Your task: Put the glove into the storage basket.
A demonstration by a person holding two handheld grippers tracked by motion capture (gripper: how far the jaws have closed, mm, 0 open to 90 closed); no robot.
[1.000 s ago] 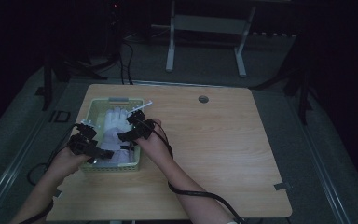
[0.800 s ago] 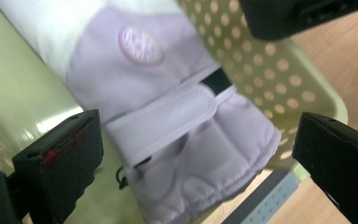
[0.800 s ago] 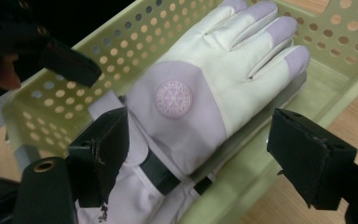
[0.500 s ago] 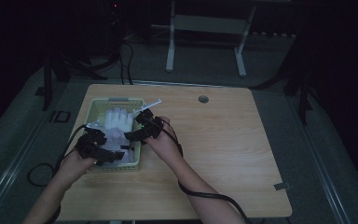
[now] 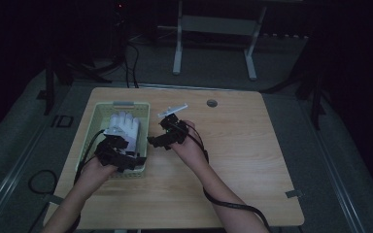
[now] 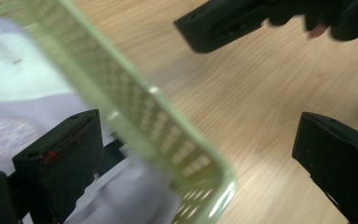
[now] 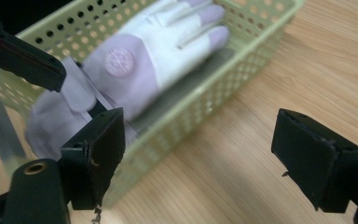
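Observation:
A pale green perforated basket (image 5: 123,104) stands on the left part of the wooden table (image 5: 252,160). A white and lilac glove (image 5: 124,127) lies flat in it, fingers pointing away. My left gripper (image 5: 121,158) hangs open at the basket's near right corner; in the left gripper view its jaws (image 6: 193,135) straddle the basket wall (image 6: 135,112) without pressing it. My right gripper (image 5: 158,141) is just right of the basket, over bare wood. Its jaws (image 7: 205,149) have just been opening and hold nothing; the glove (image 7: 158,60) lies beyond them inside the basket (image 7: 200,107).
A round cable hole (image 5: 211,103) sits near the table's far edge. Black cables trail from both grippers over the near side of the table. A metal stand (image 5: 213,29) is on the dark floor behind the table.
Both hands have shifted to the right. The right gripper left the space over the basket and is now beside it; the left went from the basket's left side to its near right corner.

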